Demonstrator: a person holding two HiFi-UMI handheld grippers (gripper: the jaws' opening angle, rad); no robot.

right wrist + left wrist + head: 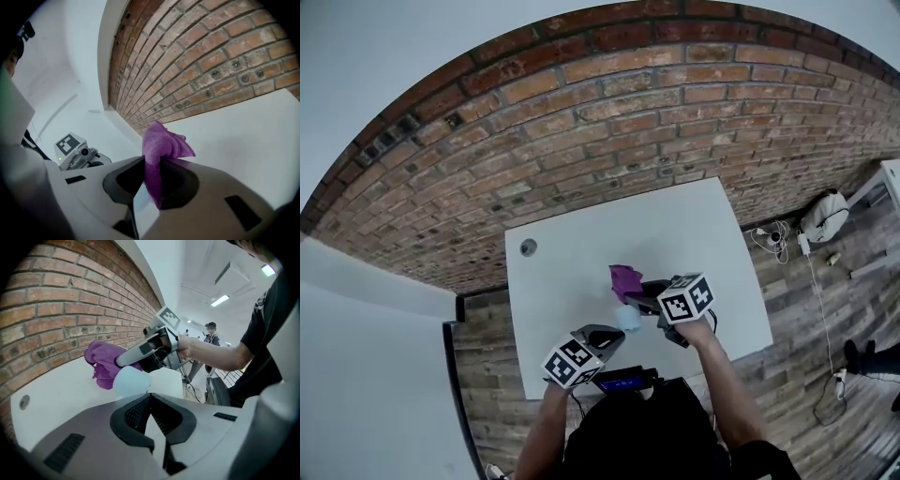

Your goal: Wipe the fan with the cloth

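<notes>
Right gripper [152, 185]: clenched on the purple cloth [161, 145], pinched at a gathered fold. The free end stands up in a loose bunch above the jaws. The cloth is held off the white table [581, 234], at mid-frame in the head view.

Left gripper [150, 397]: jaws fully together with nothing between them, low in its own frame. Its tips aim at a pale blue rounded object [132, 381] just beyond them and below the cloth. I take that object to be the fan, a small one, but no blades or grille show, so this is not certain.

Handling (judged): the cloth is soft, light and limp, and unlikely to slip from the pads. A grip at the bunched middle leaves loose fabric to wipe with. The pale blue object looks like light, smooth plastic, likely to skid or tip under wiping pressure, so the left gripper should steady its body.

Containers: none seen.
</notes>
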